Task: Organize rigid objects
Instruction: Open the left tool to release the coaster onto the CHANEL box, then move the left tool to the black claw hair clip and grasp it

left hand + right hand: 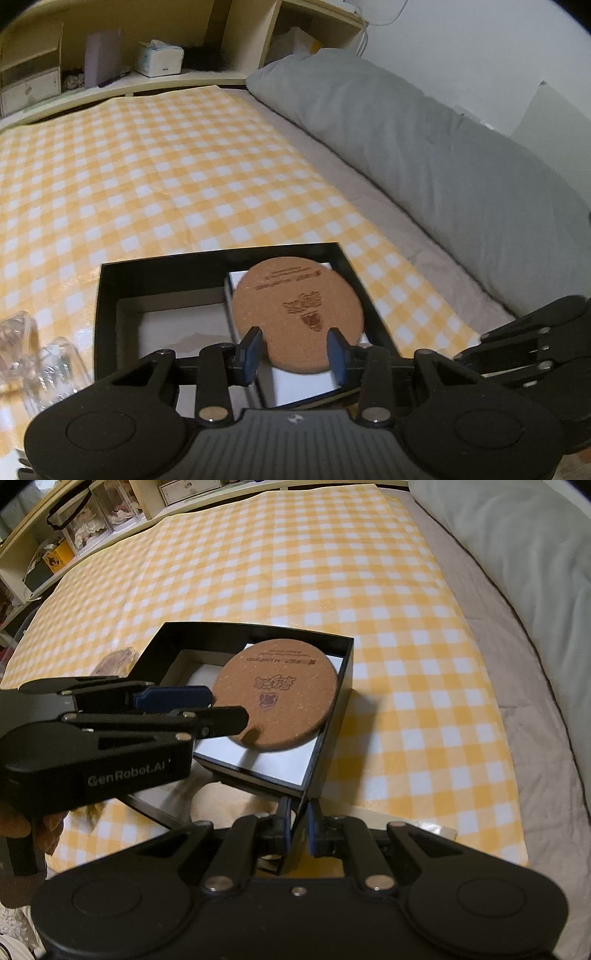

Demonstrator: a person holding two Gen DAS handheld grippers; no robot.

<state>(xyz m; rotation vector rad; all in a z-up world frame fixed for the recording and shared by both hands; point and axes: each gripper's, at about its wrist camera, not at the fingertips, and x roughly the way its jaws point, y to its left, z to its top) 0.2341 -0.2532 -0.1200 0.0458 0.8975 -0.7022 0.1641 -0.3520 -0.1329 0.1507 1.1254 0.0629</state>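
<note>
The left tongs (294, 347), spread apart, are straddling the cork coaster (277, 698), which is lying tilted over a white card inside the black box (334, 716); the right tongs (298, 825) are clenching that box's near wall. If the coaster is being nudged by a blue fingertip (173, 698), it may be sliding off the card or tipping the light box. The checked cloth (369, 572) is offering open room toward the bed's head, while the grey pillow (424, 147) is crowding the right edge.

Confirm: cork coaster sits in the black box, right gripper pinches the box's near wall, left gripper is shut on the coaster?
Not quite: the left gripper is open, its fingers straddling the cork coaster in the left wrist view. The right gripper does pinch the black box wall.
</note>
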